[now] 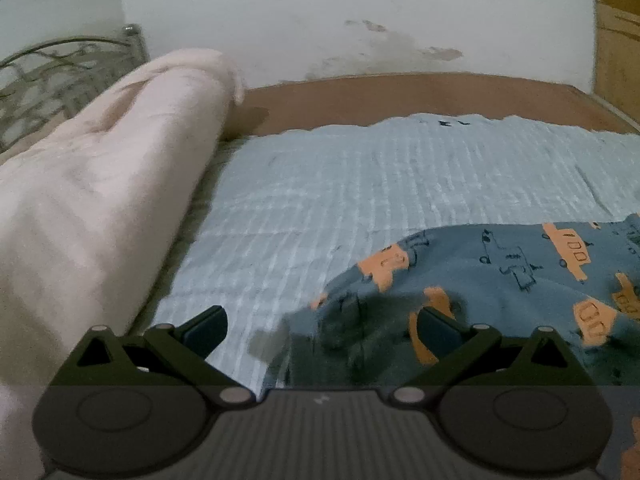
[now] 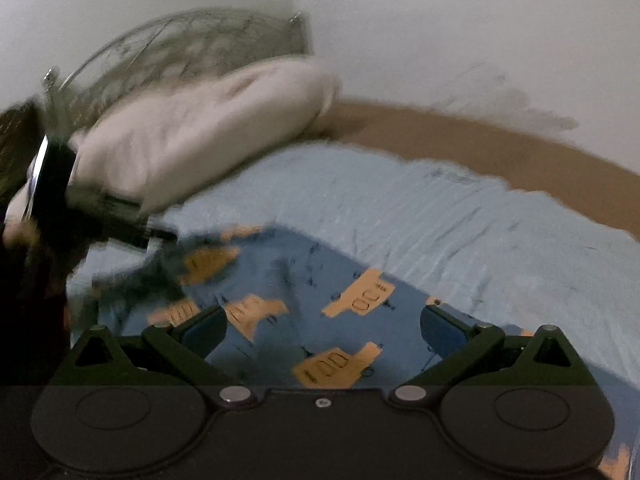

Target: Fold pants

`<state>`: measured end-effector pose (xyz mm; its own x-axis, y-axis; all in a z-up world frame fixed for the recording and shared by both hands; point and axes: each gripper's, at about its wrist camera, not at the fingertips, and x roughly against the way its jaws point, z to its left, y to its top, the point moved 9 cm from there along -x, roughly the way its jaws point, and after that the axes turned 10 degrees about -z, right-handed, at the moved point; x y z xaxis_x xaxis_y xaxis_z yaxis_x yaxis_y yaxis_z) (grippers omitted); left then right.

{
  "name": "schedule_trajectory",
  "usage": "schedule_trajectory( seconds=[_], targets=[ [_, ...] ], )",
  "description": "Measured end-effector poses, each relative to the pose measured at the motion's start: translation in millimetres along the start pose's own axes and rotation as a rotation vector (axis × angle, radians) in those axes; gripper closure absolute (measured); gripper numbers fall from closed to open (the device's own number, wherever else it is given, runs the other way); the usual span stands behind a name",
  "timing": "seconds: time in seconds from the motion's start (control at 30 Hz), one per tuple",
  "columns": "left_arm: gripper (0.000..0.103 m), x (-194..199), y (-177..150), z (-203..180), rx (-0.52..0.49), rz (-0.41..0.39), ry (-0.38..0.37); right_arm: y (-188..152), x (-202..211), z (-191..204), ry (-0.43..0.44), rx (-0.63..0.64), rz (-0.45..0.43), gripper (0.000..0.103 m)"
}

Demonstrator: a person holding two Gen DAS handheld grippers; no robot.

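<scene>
Both the left claw (image 1: 322, 330) and the right claw (image 2: 324, 330) hang released over the blue truck-print pants (image 2: 320, 280) spread on the bed's pale sheet (image 1: 360, 184), so the fold looks unstarted and next calls for gripping an edge.

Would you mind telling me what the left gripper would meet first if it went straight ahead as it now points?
Probably the edge of the pants, just ahead of the open left gripper; depth is unclear.
</scene>
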<state>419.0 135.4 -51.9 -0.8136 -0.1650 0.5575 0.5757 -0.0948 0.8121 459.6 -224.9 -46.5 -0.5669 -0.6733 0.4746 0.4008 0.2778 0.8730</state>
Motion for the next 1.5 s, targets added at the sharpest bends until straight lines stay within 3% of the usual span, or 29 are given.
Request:
schedule_trajectory(
  seconds=[0.17,0.27,0.33,0.43,0.53,0.63,0.77,0.83,0.9,0.93,0.97,1.0,1.1,1.2,1.33,1.5],
  targets=[
    [0.0,-38.8,22.2,7.7,-0.069,-0.042,-0.139,-9.8,-54.2,-42.9,-0.021,0.147,0.114,0.001],
    [0.0,-58.5,30.0,7.1,-0.111,-0.068,-0.276,-14.2,-78.1,-70.2,-0.052,0.13,0.139,0.003],
    [0.0,-70.8,29.7,4.0,-0.122,-0.037,-0.356,-20.0,-92.1,-86.6,-0.056,0.09,0.16,0.008],
    [0.0,-90.6,23.8,-0.1,-0.129,0.019,-0.393,-29.6,-103.9,-100.7,-0.031,0.049,0.197,0.014],
    [0.001,-111.3,17.2,-4.1,-0.143,0.081,-0.392,-39.6,-110.6,-110.4,-0.058,0.06,0.247,0.017],
    [0.001,-122.4,12.0,-11.0,-0.135,0.117,-0.434,-46.4,-108.1,-114.1,-0.036,0.03,0.248,0.02],
    [0.02,-133.5,6.2,-24.6,-0.097,0.182,-0.54,-50.1,-104.1,-116.0,-0.016,0.017,0.241,0.025],
    [0.024,-135.6,7.0,-29.1,-0.066,0.195,-0.569,-50.5,-104.6,-115.6,-0.003,0.002,0.236,0.029],
    [0.038,-136.3,7.2,-32.1,-0.039,0.21,-0.584,-50.4,-104.5,-113.5,0.01,-0.006,0.232,0.036],
    [0.042,-136.4,6.8,-32.9,-0.036,0.217,-0.583,-50.5,-103.8,-112.7,0.016,-0.012,0.23,0.038],
    [0.051,-136.8,7.1,-33.5,-0.031,0.222,-0.579,-50.3,-102.9,-112.1,0.018,-0.012,0.224,0.048],
    [0.064,-136.3,6.4,-33.5,-0.023,0.229,-0.576,-49.5,-102.9,-110.9,0.013,-0.008,0.215,0.065],
    [0.087,-131.7,1.5,-36.8,0.043,0.266,-0.543,-48.2,-99.0,-108.4,-0.01,0.004,0.187,0.098],
    [0.1,-121.3,1.7,-42.9,0.007,0.248,-0.477,-48.7,-95.5,-101.2,-0.05,0.053,0.178,0.101],
    [0.1,-102.6,18.8,-46.1,-0.074,0.139,-0.399,-33.8,-91.5,-92.0,-0.139,0.154,0.153,0.103],
    [0.1,-92.9,47.8,-35.2,-0.107,-0.005,-0.28,3.8,-92.1,-89.9,-0.287,0.346,0.066,0.103]
  ],
)
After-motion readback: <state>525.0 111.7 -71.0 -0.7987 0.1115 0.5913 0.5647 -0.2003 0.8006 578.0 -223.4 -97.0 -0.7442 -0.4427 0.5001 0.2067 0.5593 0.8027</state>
